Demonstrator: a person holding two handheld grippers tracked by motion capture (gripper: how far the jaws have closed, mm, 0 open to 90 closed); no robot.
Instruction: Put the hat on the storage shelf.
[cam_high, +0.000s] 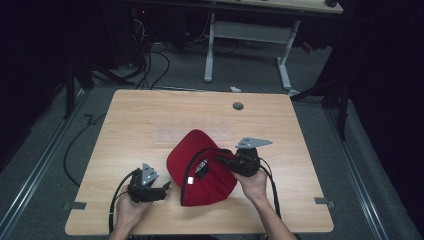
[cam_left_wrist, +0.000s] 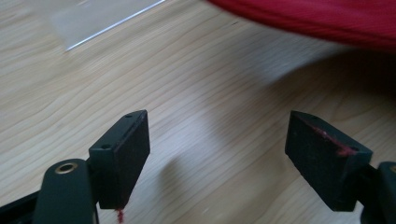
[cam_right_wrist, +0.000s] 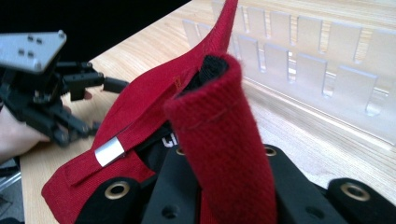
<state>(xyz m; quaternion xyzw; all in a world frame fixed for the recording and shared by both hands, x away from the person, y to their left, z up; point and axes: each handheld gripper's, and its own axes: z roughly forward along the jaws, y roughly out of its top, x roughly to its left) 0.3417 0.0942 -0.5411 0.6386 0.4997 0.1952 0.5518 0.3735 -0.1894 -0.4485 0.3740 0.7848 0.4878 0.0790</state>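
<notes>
**Two grippers, one red cap, right one has the strap**

Two black grippers are on a pale wood-grain table (cam_high: 150, 115), with a red cap (cam_high: 200, 170) sitting between them, a bit toward the near edge.

Far left: the left gripper (cam_high: 162, 189) is held low just beside the cap's left side, hand (cam_high: 127, 210) wrapped around it from below, grey three-cornered plate on top. In the left gripper view its two blocky matte jaws stand wide apart with bare wood between them, nothing held. There are little smears of red fuzz on the pads (cam_left_wrist: 327, 154). The cap's rim runs across the top of that view, apart from the jaws.

Middle: the cap looks like soft woven fabric, dome-shaped, lying opening-up, so the black inner lining and a white label show. A small shiny metal clip (cam_right_wrist: 109, 150) sits on its back band.

Right: the right gripper (cam_high: 222, 161) comes in from the cap's right side, hand (cam_high: 255, 182) behind it. Its jaws are pinched onto the cap's red strap (cam_right_wrist: 224, 154), a thick, coarse-knit fold that stands up between them. A clear slotted plastic piece (cam_right_wrist: 317, 65) lies flat on the table beyond.
</notes>
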